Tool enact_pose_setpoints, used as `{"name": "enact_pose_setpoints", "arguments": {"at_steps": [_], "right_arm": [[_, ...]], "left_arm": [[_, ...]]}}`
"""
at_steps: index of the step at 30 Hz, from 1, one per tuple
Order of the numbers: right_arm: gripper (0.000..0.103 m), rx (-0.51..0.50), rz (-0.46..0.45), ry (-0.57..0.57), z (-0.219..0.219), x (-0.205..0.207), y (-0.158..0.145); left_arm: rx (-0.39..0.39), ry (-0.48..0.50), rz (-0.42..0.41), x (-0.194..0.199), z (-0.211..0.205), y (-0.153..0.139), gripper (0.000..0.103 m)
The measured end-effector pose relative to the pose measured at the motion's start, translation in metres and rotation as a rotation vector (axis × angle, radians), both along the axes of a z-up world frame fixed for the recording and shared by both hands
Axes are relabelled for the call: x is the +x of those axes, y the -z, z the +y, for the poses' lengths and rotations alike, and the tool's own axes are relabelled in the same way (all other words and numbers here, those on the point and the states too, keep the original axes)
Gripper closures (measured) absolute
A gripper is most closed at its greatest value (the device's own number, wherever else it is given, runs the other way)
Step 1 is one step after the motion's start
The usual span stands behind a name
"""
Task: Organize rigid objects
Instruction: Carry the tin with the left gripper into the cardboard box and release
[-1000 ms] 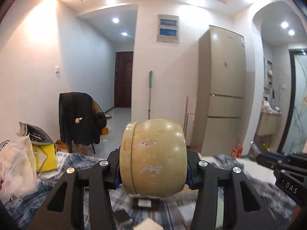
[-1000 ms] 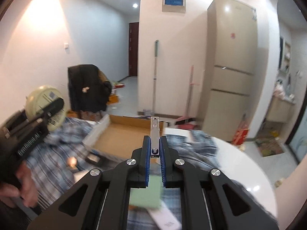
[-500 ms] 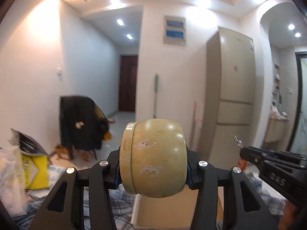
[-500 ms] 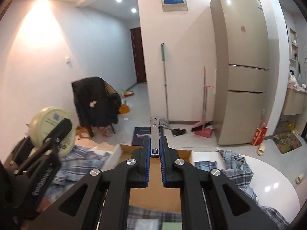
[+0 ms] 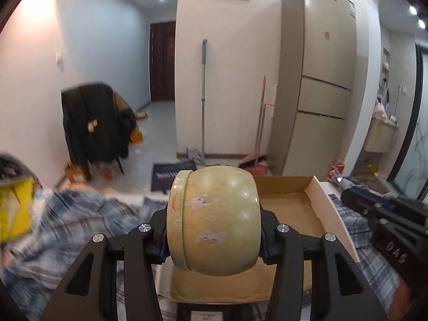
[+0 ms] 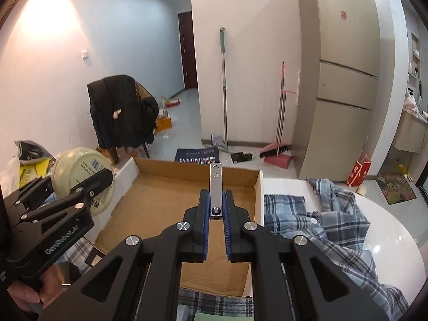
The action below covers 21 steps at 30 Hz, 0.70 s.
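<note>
Right claw (image 6: 216,215) pinching metal strip (image 6: 216,187), lengthwise forward

Pale green round jar (image 5: 214,222) lying sideways, lower centre; slim metal strip (image 6: 216,191) upright, mid-frame; open cardboard box (image 6: 171,200) beneath.

Left tongs (image 5: 214,236): black two-finger frame, angled downward, jaws clamped on a pale green round tin (image 5: 214,219). Right tongs (image 6: 216,208): blue pads pinched on a flat silver metal strip (image 6: 216,184). Bare hand (image 6: 32,291) grips left handle.

blurred: plaid cloth (image 5: 80,214) | hidden: box floor (image 5: 289,208) behind jar (image 5: 214,222)
</note>
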State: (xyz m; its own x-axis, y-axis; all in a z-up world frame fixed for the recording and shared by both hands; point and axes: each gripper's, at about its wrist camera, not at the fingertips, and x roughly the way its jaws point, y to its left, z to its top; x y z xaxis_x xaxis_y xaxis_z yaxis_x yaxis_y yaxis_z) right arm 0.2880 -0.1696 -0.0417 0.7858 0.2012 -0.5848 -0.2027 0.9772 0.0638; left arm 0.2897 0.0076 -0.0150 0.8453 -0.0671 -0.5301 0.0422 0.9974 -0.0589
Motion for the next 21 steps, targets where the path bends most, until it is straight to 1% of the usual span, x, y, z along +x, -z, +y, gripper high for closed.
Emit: {"name": "enact_pose_setpoints", "arguments": {"at_steps": [1, 5, 7, 9, 11, 13, 16, 17, 19, 21], "right_arm": [[0.095, 0.0, 0.008, -0.003, 0.0, 0.002, 0.003], [0.095, 0.007, 0.034, -0.013, 0.0, 0.006, 0.009], [0.095, 0.04, 0.058, -0.021, -0.003, 0.007, 0.011], [0.095, 0.07, 0.076, -0.031, -0.005, 0.008, 0.012], [0.095, 0.058, 0.072, -0.029, -0.005, 0.007, 0.012], [0.095, 0.046, 0.068, -0.034, -0.004, 0.006, 0.013], [0.095, 0.058, 0.083, -0.066, -0.001, 0.009, 0.015], [0.095, 0.06, 0.091, -0.072, -0.001, 0.011, 0.016], [0.095, 0.063, 0.103, -0.074, -0.001, 0.013, 0.018], [0.095, 0.072, 0.114, -0.074, -0.003, 0.014, 0.019]], "left_arm": [[0.0, 0.016, 0.015, 0.004, -0.001, 0.002, 0.052], [0.062, 0.016, 0.026, 0.005, -0.01, 0.01, 0.052], [0.077, 0.019, 0.042, 0.006, -0.013, 0.016, 0.052], [0.075, 0.025, 0.059, 0.008, -0.012, 0.02, 0.052], [0.058, 0.028, 0.09, 0.01, -0.01, 0.026, 0.052], [0.059, 0.032, 0.116, 0.011, -0.008, 0.032, 0.052], [0.07, 0.039, 0.173, 0.019, -0.007, 0.042, 0.052], [0.062, 0.042, 0.204, 0.023, -0.006, 0.046, 0.052], [0.053, 0.049, 0.236, 0.027, -0.005, 0.053, 0.052], [0.072, 0.039, 0.261, 0.029, -0.005, 0.058, 0.052]]}}
